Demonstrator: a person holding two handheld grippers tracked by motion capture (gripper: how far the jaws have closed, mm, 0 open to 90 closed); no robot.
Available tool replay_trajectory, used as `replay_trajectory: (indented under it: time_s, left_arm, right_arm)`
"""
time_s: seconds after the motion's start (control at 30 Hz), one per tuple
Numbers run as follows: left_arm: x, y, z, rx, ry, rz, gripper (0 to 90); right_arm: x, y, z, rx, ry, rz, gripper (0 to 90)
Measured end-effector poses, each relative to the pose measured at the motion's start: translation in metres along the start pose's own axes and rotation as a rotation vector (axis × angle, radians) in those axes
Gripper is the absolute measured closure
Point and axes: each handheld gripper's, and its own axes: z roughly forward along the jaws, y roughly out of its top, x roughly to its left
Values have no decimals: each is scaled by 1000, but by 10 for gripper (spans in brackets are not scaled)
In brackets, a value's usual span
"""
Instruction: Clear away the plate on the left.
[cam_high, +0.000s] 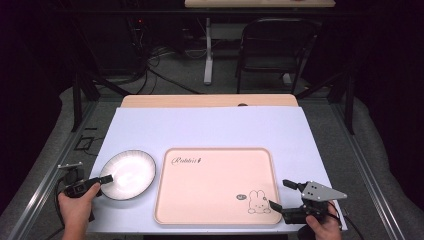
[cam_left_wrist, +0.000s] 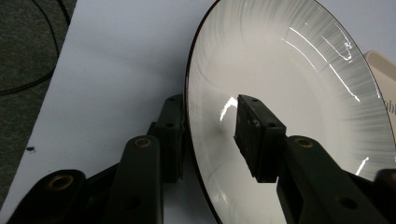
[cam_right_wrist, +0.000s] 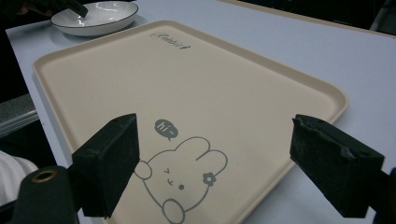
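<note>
A white plate with a dark rim (cam_high: 127, 174) sits on the table's left side, to the left of a beige tray (cam_high: 215, 200) printed with a rabbit. My left gripper (cam_high: 102, 182) is at the plate's near-left edge. In the left gripper view the plate (cam_left_wrist: 299, 84) has its rim between the two jaws of the left gripper (cam_left_wrist: 210, 107): one jaw is outside the rim, the other stands over the inside with a gap, so the gripper is open. My right gripper (cam_high: 279, 194) is open over the tray's near-right corner, its jaws wide apart above the rabbit drawing on the tray (cam_right_wrist: 187, 79), holding nothing.
A pale blue cloth (cam_high: 210, 130) covers the wooden table (cam_high: 207, 100). A black chair (cam_high: 272, 47) and a table leg stand behind it. Cables lie on the floor at the left (cam_high: 87, 145). In the right gripper view the plate (cam_right_wrist: 95, 16) lies beyond the tray's far corner.
</note>
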Motion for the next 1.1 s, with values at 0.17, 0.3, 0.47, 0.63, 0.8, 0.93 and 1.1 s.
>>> replay_trajectory:
  time_s: [0.17, 0.3, 0.47, 0.63, 0.8, 0.93, 1.1]
  left_arm:
    - [3, 1, 0, 6, 8, -8, 704]
    - [7, 1, -1, 5, -16, -26, 736]
    - [10, 1, -1, 5, -37, -44, 755]
    - [15, 2, -1, 1, -73, -73, 772]
    - [17, 1, 0, -7, -93, -100, 789]
    - [21, 0, -1, -11, -114, -123, 800]
    - [27, 0, -1, -14, -156, -162, 823]
  right_arm:
    - [0, 0, 0, 0, 0, 0, 152]
    - [0, 0, 0, 0, 0, 1, 152]
    - [0, 0, 0, 0, 0, -1, 152]
    - [0, 0, 0, 0, 0, -1, 152]
    - [0, 0, 0, 0, 0, -1, 152]
    - [0, 0, 0, 0, 0, 1, 152]
    - [0, 0, 0, 1, 0, 1, 152]
